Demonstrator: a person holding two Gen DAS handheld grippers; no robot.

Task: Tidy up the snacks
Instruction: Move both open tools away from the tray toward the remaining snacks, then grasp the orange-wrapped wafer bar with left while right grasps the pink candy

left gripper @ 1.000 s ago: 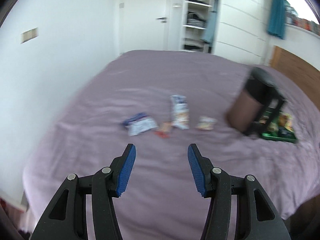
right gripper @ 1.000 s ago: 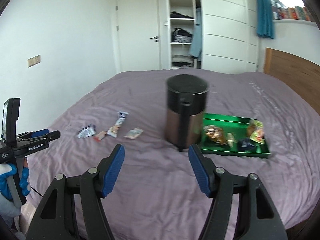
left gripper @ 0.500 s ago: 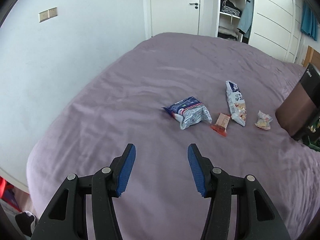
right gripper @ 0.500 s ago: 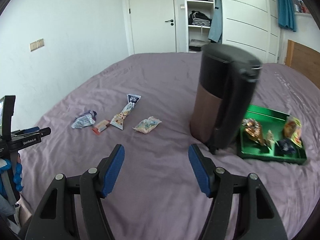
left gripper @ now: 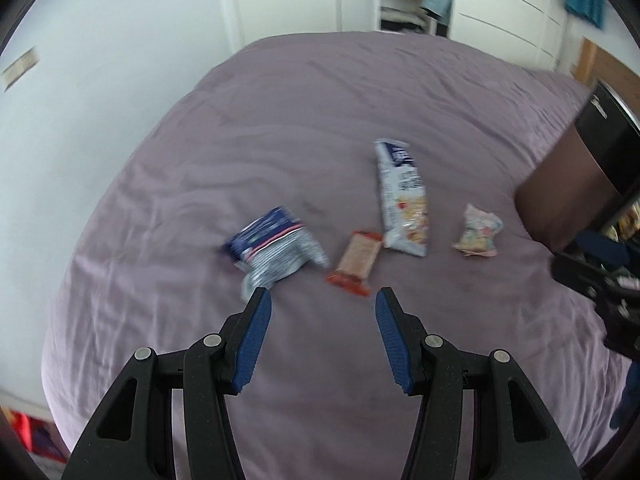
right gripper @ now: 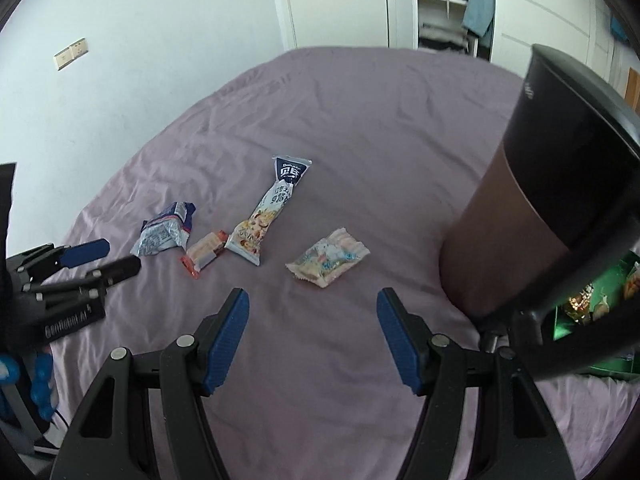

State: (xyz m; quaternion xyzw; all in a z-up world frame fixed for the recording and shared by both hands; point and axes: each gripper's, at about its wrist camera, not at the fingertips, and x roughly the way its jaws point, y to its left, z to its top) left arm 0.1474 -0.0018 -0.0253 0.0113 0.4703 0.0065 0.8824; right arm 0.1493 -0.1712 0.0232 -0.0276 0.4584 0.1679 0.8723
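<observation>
1. Four snacks lie in a row on the purple bed (right gripper: 360, 128): crumpled blue-white bag (right gripper: 166, 235), small orange-ended bar (right gripper: 205, 254), long white-navy packet (right gripper: 272, 212), pastel pouch (right gripper: 328, 258).
2. Left tongs (left gripper: 322, 334) and right tongs (right gripper: 312, 332) are both spread, holding nothing.

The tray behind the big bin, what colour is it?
Green. The tray shows best in the right wrist view, peeking out behind the bin.
</observation>
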